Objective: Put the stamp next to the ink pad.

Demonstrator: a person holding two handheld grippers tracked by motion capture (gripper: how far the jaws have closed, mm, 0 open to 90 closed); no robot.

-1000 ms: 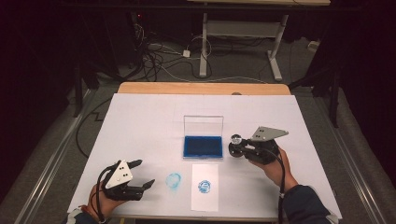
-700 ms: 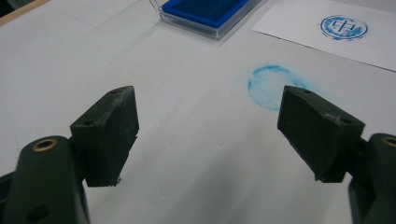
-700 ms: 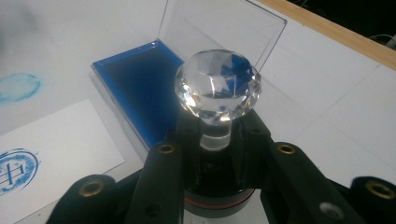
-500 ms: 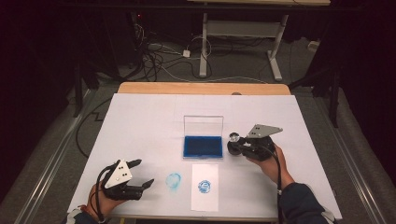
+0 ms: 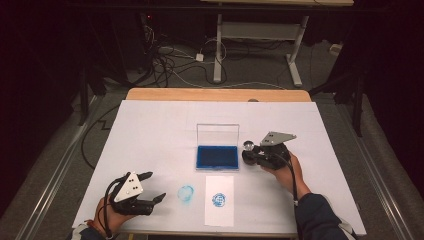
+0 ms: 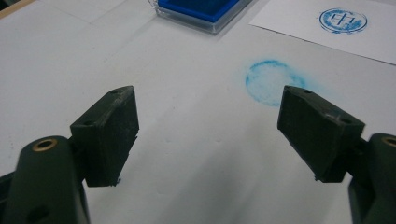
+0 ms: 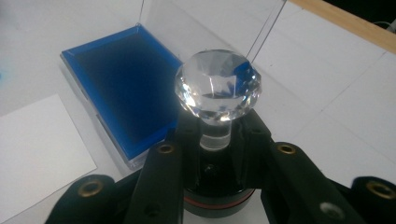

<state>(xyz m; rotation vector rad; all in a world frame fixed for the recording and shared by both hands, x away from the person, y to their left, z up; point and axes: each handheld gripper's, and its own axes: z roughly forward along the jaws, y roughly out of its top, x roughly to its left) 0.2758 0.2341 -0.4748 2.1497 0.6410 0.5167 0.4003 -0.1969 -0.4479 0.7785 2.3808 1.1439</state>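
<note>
Stamp (image 7: 217, 93) with a shiny glass knob sits pinched by its thin neck in the right gripper (image 5: 260, 155), beside the blue ink pad (image 5: 217, 156). It looks hard, slippery, breakable. Left gripper (image 5: 150, 187) gapes, holding nothing.

Your high view looks forward and down over the whole desk (image 5: 150, 125), your two tongs views sit low and close, both sharing the blue ink pad (image 5: 217, 156) with it.
</note>
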